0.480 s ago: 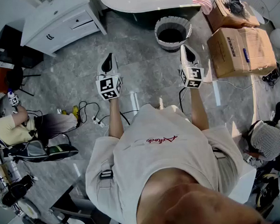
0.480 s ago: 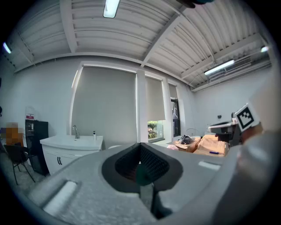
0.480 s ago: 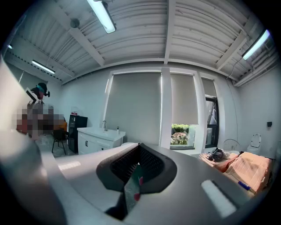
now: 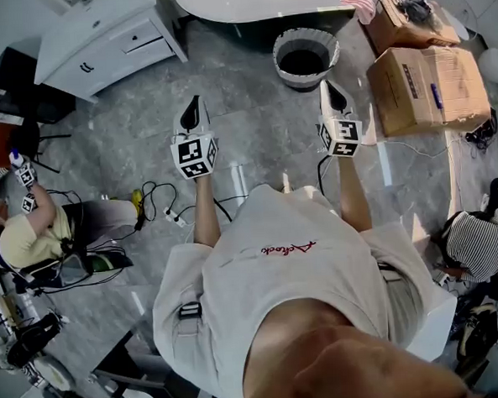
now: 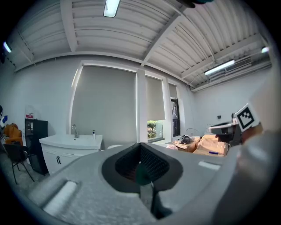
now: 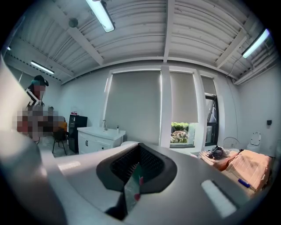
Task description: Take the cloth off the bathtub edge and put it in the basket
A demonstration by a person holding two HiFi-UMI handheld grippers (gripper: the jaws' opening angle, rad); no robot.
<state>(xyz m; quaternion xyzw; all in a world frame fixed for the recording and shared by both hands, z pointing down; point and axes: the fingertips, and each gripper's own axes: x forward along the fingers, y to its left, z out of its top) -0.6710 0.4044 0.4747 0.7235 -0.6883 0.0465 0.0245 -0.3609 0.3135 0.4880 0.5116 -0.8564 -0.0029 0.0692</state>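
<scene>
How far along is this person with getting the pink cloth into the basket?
Nothing looks done: the pink cloth lies on the bathtub edge and the basket shows only a dark inside. Nothing is in hand: the left gripper and right gripper are shut and empty, held over the floor. Left: reach the cloth, grip it, drop it in the basket.

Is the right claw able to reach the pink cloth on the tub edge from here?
Probably not yet: the right claw is shut and well short of the cloth. The way over the basket looks free; step closer.
</scene>
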